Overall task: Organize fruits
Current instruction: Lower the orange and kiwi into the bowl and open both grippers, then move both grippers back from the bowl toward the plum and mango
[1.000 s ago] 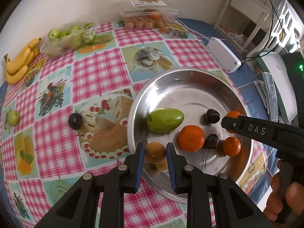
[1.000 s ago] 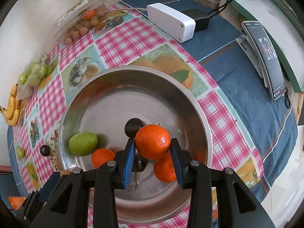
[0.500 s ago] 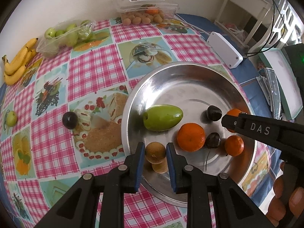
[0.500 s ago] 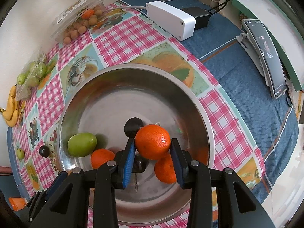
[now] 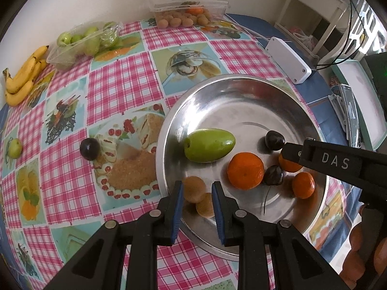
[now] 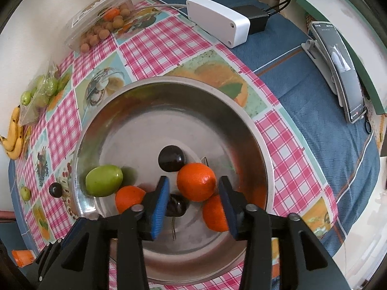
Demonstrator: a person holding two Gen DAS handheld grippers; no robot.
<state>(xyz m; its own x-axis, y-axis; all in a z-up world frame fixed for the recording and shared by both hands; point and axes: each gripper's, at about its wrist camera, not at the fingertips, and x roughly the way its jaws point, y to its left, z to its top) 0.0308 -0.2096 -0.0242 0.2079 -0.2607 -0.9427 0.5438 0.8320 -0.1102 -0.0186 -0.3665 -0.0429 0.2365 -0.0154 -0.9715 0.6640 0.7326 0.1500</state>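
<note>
- Since half a second ago the right tongs [image 6: 193, 193] have spread: their blue pads [image 6: 159, 201] now stand clear of the round orange mandarin [image 6: 196, 181], which earlier sat clamped between them and now lies loose in the wide steel bowl [image 6: 241, 120], with a gap on either side.
- The left tongs [image 5: 196, 201] have let go as well; their pads stand apart with a gap to either side of the small brown round fruit [image 5: 193, 189], which rests on the bowl's near slope [image 5: 241, 91] beside a second one like it [image 5: 205, 208].
- Just past the right tongs a dark cherry [image 6: 177, 205] sits low between the pads, with another orange mandarin [image 6: 214, 213] on the right and a third [image 6: 129, 198] on the left.
- Further in, a second dark cherry [image 6: 171, 158] touches the released mandarin, and a green oval mango [image 6: 104, 180] lies toward the left wall of the bowl.
- Outside the bowl, on the pink checked tabletop [image 5: 116, 89], a dark plum [image 5: 90, 148] lies near the rim.
- Along the far edge lie a bunch of yellow bananas [image 5: 24, 77], a clear tray of small green fruits [image 5: 82, 43] and a clear box of brown round fruits [image 5: 186, 12].
</note>
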